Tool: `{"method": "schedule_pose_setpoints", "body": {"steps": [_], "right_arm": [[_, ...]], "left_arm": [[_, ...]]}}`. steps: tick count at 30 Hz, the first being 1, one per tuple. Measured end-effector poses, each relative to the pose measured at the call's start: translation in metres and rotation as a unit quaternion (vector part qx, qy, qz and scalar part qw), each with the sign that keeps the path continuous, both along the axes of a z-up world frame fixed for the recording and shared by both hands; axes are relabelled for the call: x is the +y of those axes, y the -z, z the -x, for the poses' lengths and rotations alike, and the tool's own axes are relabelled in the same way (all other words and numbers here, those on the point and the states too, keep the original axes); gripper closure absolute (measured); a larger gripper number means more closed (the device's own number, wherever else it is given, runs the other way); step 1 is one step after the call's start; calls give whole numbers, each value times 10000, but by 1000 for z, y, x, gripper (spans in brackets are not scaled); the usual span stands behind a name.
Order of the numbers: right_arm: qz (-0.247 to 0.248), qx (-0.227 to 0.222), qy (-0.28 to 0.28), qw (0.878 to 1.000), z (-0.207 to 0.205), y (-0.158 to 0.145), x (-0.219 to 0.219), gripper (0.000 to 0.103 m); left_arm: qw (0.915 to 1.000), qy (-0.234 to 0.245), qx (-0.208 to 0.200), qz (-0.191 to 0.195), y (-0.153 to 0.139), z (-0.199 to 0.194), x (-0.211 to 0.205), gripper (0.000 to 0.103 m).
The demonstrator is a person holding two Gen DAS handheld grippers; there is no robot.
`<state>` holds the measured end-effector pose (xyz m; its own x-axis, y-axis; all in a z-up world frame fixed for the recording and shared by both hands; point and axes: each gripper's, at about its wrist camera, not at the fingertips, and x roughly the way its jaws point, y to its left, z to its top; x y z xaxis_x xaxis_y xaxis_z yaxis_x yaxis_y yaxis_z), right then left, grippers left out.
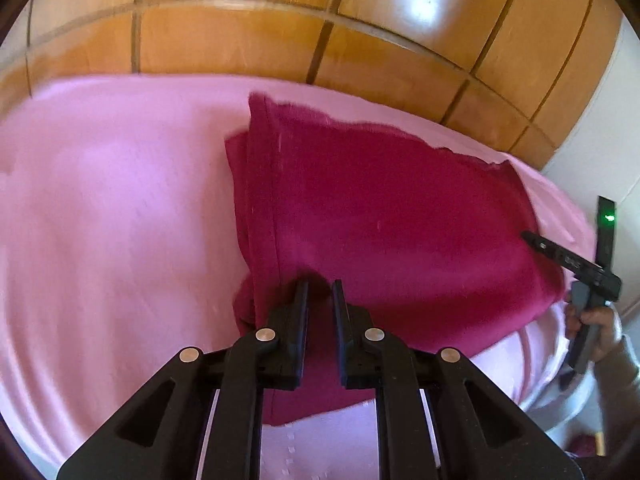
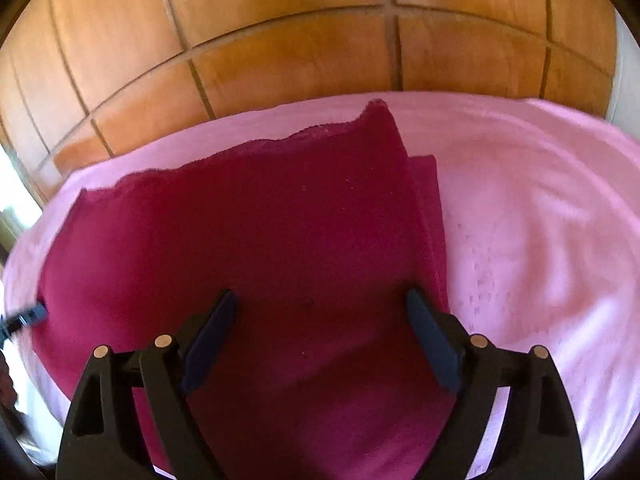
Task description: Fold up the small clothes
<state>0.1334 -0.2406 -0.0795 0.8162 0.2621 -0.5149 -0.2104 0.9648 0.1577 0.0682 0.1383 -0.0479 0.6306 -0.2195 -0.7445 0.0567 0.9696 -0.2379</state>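
Crimson cloth partly folded on the bed

I see the crimson garment (image 1: 380, 216) lying on the pink bedsheet (image 1: 112, 208), one side edge already doubled over. My left gripper (image 1: 320, 292) has narrow jaws pinching its near edge; my right gripper (image 2: 320, 312) hovers over it, jaws wide. I judge more folds remain.

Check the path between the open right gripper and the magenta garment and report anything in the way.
Nothing visible blocks it. The right gripper hangs open directly over the magenta garment on the pink sheet; only cloth shows between its fingers. The left gripper is at the garment's other side.
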Motion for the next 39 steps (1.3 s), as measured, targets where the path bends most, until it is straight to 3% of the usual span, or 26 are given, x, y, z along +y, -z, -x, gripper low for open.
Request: {"method": "schedule_pose_setpoints", "body": {"steps": [2,4,12,17,24,26,33,39], "right_arm": [[9,-54,15,10000,2,1,0,14],[-55,-64,16,10000,5,1,-1,13],[-472,-58,-89,9988,9,-14,-18,9],[-846,-147,176,9961,8,-24,-46,6],[-1467,506,202,9877,-12,0,-74,8],[-1591,584,169,9854,-13,8,-78,12],[-1536,696,-121,9856,-8,2,-76,46],[-1292,851,-176,9878,-10,-2,-67,58]], "left_arm": [[9996,-34,-186,-223,-10,-3,-6,65],[9979,-96,-456,-443,-22,-5,-12,48],[9964,-96,-609,-575,-34,-26,-24,48],[9965,8,-548,-638,-28,-34,-33,48],[9967,129,-442,-661,-19,-39,-41,48],[9969,153,-416,-654,-17,-40,-41,48],[9968,195,-391,-676,-8,-40,-44,48],[9973,210,-328,-624,0,-43,-41,48]]}}
